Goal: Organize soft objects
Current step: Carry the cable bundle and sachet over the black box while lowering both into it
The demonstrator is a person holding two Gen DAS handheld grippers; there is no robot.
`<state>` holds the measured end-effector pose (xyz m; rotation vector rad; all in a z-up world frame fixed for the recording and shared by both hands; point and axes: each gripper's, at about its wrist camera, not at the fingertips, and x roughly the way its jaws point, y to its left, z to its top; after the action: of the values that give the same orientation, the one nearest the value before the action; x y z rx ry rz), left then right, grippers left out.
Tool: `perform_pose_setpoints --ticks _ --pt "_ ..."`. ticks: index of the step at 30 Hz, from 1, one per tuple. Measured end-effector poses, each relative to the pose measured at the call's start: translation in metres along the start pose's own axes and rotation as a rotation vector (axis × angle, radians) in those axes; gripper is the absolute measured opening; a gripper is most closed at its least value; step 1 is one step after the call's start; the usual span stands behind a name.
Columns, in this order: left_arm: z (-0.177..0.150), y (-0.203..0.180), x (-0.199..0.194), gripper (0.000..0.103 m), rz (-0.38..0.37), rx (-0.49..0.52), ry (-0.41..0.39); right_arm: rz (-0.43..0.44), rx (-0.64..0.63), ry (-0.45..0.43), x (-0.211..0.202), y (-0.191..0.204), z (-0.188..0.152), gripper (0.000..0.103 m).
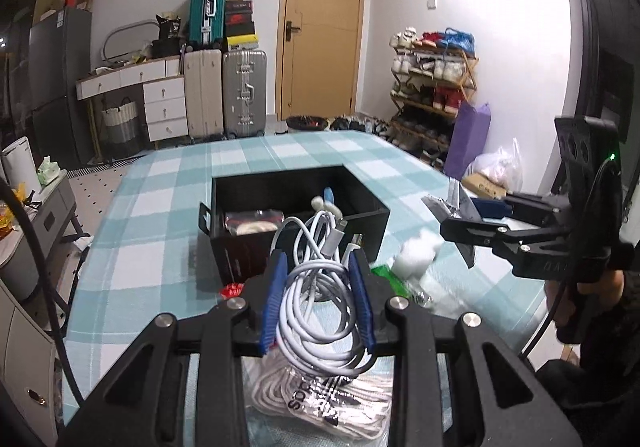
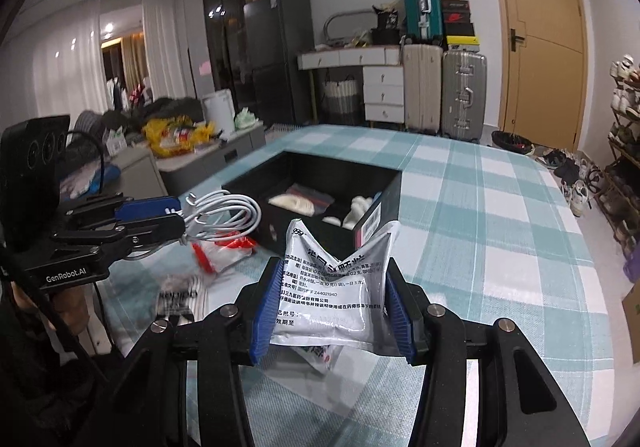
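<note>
The desk [image 1: 168, 183], under a blue-and-white checked cloth, carries a black storage box [image 1: 296, 207] near its middle. The box is divided into compartments: one already holds a flat packet with something pale in it, another holds white soft pieces. Both hands look to be at the carrying stage, each with one item lifted clear of the cloth and the box just ahead.

The right claw [image 2: 334, 311] is clamped on a silvery printed sachet [image 2: 336, 287], which buckles into a V between the blue pads. The left claw [image 1: 320, 307] is closed tight around a coil of white cable [image 1: 320, 311]; loose loops and plug ends stick up toward the box.

To do this step well, I judge each item should go over a compartment with free room before the pads part, low enough that it drops inside and does not bounce off a wall. The cable is the trickier one: its trailing loops could catch the box rim or the divider, so it should come down coil first. The sachet is crumpled, so it may spring flat on release and wants a clear slot.

Still lying loose on the cloth near the box are a striped pack [image 1: 320, 407], a red-and-clear bag [image 2: 224, 251] and a white fluffy piece [image 1: 416, 255].
</note>
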<state>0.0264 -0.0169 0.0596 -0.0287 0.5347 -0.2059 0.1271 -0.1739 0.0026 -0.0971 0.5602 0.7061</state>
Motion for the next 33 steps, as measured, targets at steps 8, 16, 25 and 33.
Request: perform_pose_setpoints --ticks 8,16,25,33 --pt "0.018 0.01 -0.008 0.03 0.014 -0.029 -0.061 0.021 0.054 -0.058 -0.007 0.001 0.012 0.049" --pt "0.034 0.018 -0.001 0.03 0.036 -0.052 -0.09 0.023 0.065 -0.086 -0.005 0.008 0.029 0.049" --pt "0.049 0.027 0.015 0.03 0.065 -0.078 -0.106 0.024 0.064 -0.107 0.0 0.013 0.048 0.049" --pt "0.059 0.038 0.035 0.031 0.084 -0.111 -0.097 0.037 0.075 -0.096 0.016 0.011 0.063 0.049"
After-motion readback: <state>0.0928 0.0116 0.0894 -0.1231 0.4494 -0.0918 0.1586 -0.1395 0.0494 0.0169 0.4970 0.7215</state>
